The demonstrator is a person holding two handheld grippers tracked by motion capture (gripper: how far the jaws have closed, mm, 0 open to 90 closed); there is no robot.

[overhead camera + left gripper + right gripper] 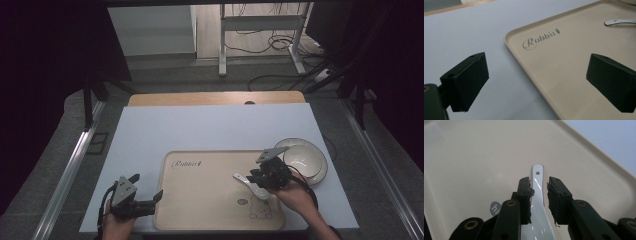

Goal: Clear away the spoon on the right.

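The right gripper (539, 195) sits low over the tray (200, 210), its jaws drawn in around the handle of a white spoon (537, 195). In the right gripper view the left pad touches the handle's edge, while a thin gap shows at the right pad, so the grip looks not quite firm; I judge the jaws are straddling the handle rather than clamped on it. To do this step well, the pads should close squarely on the narrow handle, a little behind its hole, before any lift, since glazed ceramic can slip or twist between pads.

The spoon lies on the right part of the tray, handle pointing toward the tray's middle, bowl end under the gripper. A white bowl (301, 156) on a plate (321, 172) stands just beyond the tray's right edge, a likely place for the spoon; a level carry would keep it from swinging.

The left gripper (145, 192) rests at the tray's near left corner, jaws wide apart and holding nothing.
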